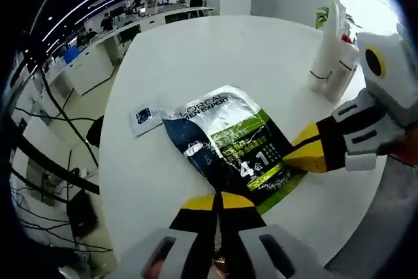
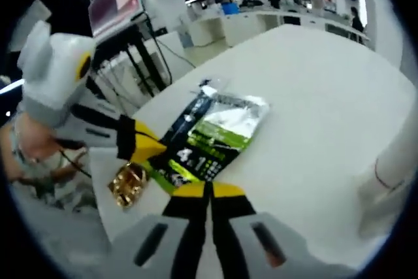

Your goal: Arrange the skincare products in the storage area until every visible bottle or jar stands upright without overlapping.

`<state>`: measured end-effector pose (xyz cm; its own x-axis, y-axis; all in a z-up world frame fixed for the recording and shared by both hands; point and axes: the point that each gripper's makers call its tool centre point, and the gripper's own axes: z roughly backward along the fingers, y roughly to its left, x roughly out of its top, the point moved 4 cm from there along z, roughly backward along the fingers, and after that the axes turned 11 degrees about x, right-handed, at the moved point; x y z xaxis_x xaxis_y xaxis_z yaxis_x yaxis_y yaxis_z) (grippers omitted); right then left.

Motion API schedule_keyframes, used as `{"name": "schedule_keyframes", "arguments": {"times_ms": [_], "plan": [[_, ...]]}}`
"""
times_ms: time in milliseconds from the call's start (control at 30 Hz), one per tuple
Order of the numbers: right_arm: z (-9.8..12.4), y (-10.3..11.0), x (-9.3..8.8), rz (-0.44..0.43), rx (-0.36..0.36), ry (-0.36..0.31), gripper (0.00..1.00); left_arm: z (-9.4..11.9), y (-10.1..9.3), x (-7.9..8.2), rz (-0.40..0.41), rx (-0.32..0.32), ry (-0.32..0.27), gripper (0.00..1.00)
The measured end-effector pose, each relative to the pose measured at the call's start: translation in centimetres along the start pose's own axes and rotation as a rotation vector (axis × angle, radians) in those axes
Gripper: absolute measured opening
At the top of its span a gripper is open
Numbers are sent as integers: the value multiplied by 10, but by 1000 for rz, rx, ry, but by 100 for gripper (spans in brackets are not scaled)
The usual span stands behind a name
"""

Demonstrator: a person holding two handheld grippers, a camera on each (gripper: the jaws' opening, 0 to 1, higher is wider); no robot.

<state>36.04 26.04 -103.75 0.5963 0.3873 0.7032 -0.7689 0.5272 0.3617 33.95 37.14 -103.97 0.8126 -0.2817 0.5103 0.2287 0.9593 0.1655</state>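
A flat sachet pouch (image 1: 228,138) printed in dark blue, silver and green lies on the white table (image 1: 215,50). My left gripper (image 1: 219,199) has its yellow tips pressed together on the pouch's near corner. My right gripper (image 1: 302,153) comes in from the right, shut on the pouch's green edge. In the right gripper view the pouch (image 2: 215,135) lies just ahead of the right gripper (image 2: 209,189), and the left gripper (image 2: 149,147) bites its left edge. White bottles (image 1: 333,63) stand upright at the table's far right, and they appear again as blurred white bottles (image 2: 392,161).
A small blue-and-white sachet (image 1: 147,117) lies beside the pouch's top left corner. A crumpled gold object (image 2: 127,184) sits under the left gripper near the table's edge (image 2: 117,220). A person's hand (image 2: 32,148) holds the left gripper. Desks and monitors stand beyond the table.
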Motion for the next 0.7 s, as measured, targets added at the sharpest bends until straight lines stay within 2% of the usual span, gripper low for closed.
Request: {"name": "schedule_keyframes", "arguments": {"times_ms": [33, 100, 200, 367, 467, 567, 600, 700], "plan": [[3, 1, 2, 9, 0, -7, 0, 3, -1, 1, -61, 11, -8, 0], [8, 1, 8, 60, 3, -21, 0, 8, -4, 6, -106, 31, -33, 0], [18, -1, 12, 82, -2, -24, 0, 17, -7, 15, -94, 26, -58, 0], [38, 2, 22, 105, 3, -67, 0, 38, -10, 26, -6, -2, -76, 0], [55, 8, 27, 162, -17, -105, 0, 53, -14, 34, 19, 1, -125, 0], [70, 11, 28, 203, -32, -125, 1, 71, -20, 44, 104, -21, -179, 0], [75, 12, 28, 205, -34, -137, 1, 77, -22, 46, 161, -29, -192, 0], [94, 14, 32, 193, -41, -191, 1, 89, -29, 51, 233, -22, -222, 0]]}}
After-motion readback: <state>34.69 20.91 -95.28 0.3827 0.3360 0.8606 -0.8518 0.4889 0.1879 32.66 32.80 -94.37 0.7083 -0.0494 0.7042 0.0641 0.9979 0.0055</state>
